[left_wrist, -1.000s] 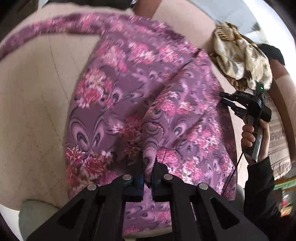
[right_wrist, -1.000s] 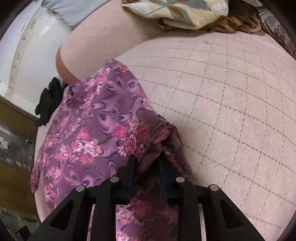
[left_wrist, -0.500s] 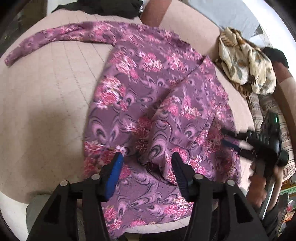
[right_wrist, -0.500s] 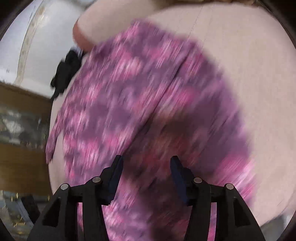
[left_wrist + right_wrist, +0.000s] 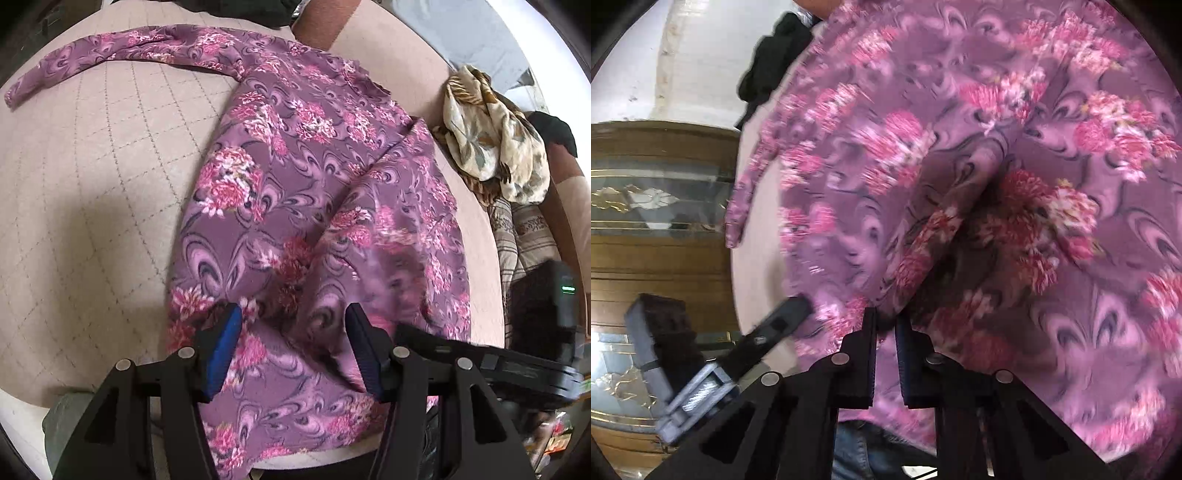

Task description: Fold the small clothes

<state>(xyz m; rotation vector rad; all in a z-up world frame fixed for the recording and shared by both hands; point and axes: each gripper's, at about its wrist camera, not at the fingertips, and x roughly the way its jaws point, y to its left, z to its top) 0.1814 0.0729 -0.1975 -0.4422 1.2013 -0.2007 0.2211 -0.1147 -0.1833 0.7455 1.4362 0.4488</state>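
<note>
A purple floral long-sleeved garment (image 5: 288, 166) lies flat on the beige quilted surface. One sleeve (image 5: 92, 55) stretches out to the upper left, and the other sleeve (image 5: 406, 192) is folded over the body. My left gripper (image 5: 293, 317) hovers open over the hem, its blue pads apart and nothing pinched. In the right wrist view the garment (image 5: 997, 147) fills the picture, blurred. My right gripper (image 5: 885, 321) is closing to a narrow gap on a raised fold of the fabric near the hem. One finger (image 5: 790, 310) of the left gripper shows beside it.
A crumpled cream floral cloth (image 5: 491, 144) and a striped cloth (image 5: 524, 229) lie at the right. Black clothing (image 5: 240, 11) sits at the far edge. A wooden cabinet with glass panels (image 5: 657, 184) stands beyond the surface's edge (image 5: 753, 280). The quilted cover (image 5: 92, 184) is bare at left.
My left gripper opened and let go of the hem. My right gripper released the sleeve end, swung across the garment towards the hem beside the left one, and narrowed its jaws.
</note>
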